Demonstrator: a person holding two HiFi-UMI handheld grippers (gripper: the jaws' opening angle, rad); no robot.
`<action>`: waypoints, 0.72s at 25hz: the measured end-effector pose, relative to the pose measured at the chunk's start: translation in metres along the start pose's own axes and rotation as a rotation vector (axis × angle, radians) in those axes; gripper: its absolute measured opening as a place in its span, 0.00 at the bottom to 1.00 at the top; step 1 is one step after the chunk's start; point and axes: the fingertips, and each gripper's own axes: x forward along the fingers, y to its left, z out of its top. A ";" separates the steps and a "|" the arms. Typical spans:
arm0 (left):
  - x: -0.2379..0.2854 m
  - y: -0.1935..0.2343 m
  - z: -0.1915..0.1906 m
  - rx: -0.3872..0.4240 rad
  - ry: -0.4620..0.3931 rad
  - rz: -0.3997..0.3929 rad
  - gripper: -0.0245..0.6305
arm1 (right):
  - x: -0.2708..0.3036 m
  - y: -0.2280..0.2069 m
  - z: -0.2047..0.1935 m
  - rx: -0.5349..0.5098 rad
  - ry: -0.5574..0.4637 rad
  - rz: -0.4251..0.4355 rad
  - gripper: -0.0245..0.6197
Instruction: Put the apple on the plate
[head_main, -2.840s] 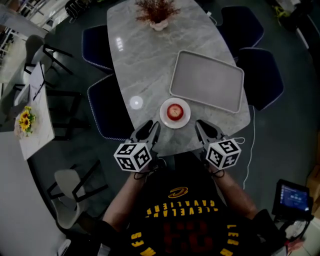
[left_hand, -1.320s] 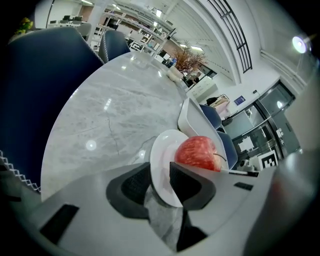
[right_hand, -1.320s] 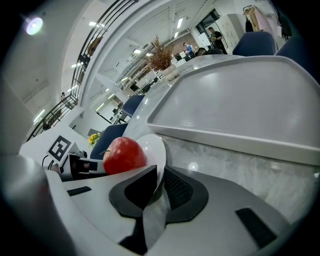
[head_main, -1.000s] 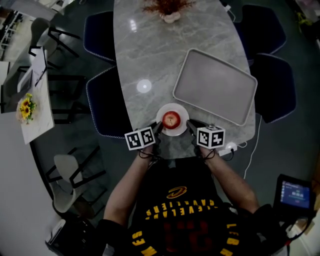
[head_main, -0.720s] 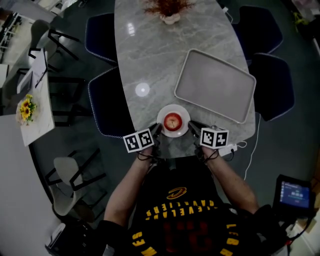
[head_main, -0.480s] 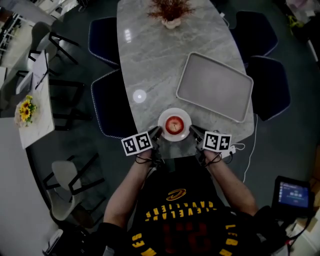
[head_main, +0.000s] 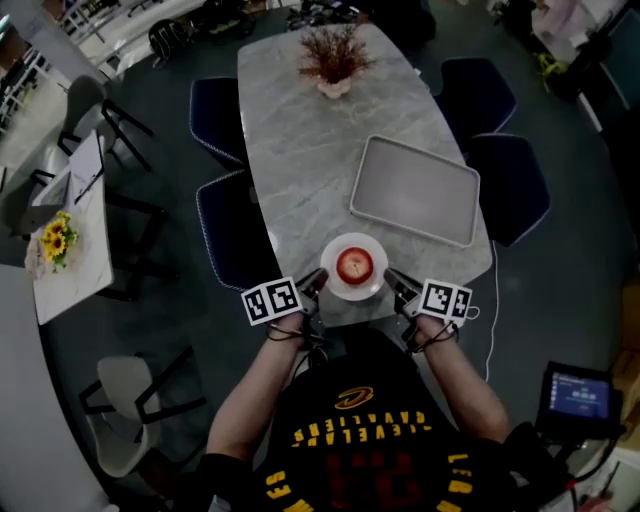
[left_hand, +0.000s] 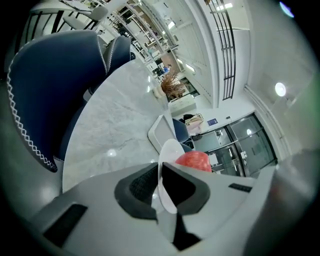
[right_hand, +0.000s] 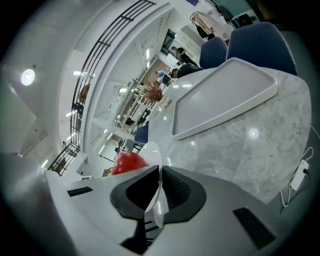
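Note:
A red apple (head_main: 354, 264) lies on a small white plate (head_main: 336, 285) near the marble table's (head_main: 300, 150) front edge. My left gripper (head_main: 317, 281) is shut on the plate's left rim, and its jaws have just been closing with the rim between them. My right gripper (head_main: 392, 279) is shut on the right rim. In the left gripper view the thin plate edge (left_hand: 167, 155) runs between the pads, with the apple (left_hand: 193, 160) beyond. The right gripper view shows the plate (right_hand: 150, 152) pinched and the apple (right_hand: 128, 162) behind it.
A grey rectangular tray (head_main: 414, 190) lies beyond the plate to the right. At the table's far end stands a pot of dried plants (head_main: 333, 60). Dark blue chairs (head_main: 228, 235) line both sides. A white cable (head_main: 478, 312) hangs off the near right corner.
Both grippers closed in on the plate's two sides and took hold of its rim. They have since risen together with the plate and apple.

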 end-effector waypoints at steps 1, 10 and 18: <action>-0.003 -0.007 0.001 0.005 0.001 -0.021 0.08 | -0.007 0.007 0.002 0.006 -0.025 0.007 0.09; -0.012 -0.100 0.011 0.054 0.081 -0.260 0.07 | -0.081 0.048 0.040 0.087 -0.265 0.081 0.08; -0.017 -0.159 -0.003 0.115 0.136 -0.368 0.07 | -0.147 0.065 0.049 0.094 -0.424 0.073 0.08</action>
